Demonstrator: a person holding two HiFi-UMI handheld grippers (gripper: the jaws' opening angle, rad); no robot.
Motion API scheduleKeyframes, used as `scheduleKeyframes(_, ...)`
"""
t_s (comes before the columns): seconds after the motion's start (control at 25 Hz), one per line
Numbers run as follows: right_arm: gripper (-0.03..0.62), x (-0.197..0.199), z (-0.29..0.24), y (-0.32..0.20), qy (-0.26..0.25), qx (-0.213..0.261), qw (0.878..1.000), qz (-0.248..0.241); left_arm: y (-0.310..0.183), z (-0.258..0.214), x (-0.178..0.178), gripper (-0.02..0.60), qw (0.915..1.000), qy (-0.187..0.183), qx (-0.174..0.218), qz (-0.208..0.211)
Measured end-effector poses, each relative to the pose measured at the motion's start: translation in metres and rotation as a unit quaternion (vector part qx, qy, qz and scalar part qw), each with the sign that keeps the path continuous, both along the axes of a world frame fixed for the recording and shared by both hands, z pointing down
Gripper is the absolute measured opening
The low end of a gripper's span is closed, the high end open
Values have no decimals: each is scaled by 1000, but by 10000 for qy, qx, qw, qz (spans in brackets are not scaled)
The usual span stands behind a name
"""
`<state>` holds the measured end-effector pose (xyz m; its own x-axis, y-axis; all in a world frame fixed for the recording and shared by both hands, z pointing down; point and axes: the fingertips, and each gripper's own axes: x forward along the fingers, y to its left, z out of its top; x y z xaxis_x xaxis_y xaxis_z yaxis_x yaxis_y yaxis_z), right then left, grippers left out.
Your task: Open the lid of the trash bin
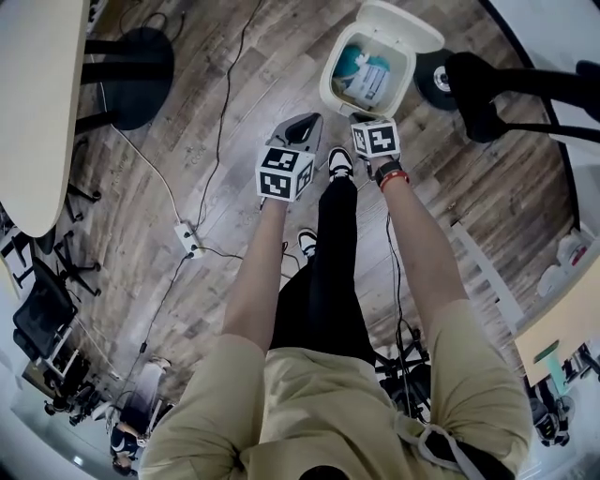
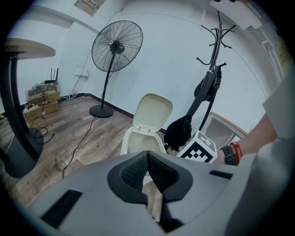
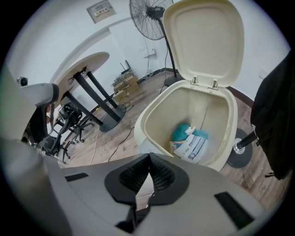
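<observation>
- The bin stands on the floor just ahead of both grippers, with its lid already tipped up on its rear hinges.
- The lid looks like light, stiff, smooth plastic; its front lip seems the place to lift.
- Inside lie a teal bundle and a white printed packet.
- The left gripper and right gripper are both pinched together, holding nothing.
</observation>
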<state>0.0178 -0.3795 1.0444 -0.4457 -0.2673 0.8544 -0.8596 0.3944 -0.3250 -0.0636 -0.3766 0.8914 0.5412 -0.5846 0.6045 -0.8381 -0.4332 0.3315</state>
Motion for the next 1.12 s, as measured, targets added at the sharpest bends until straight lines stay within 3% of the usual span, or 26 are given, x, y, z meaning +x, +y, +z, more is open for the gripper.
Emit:
scheduleKeyframes(0.6,14,19,-181,43,-391,485,9955,719,45,-134,-1,23,9999,72,155,13)
scheduleKeyframes(1.12,14,19,-352,104,-487,1212,9867,971,110,-273,-11,23,9976,171,672,-52)
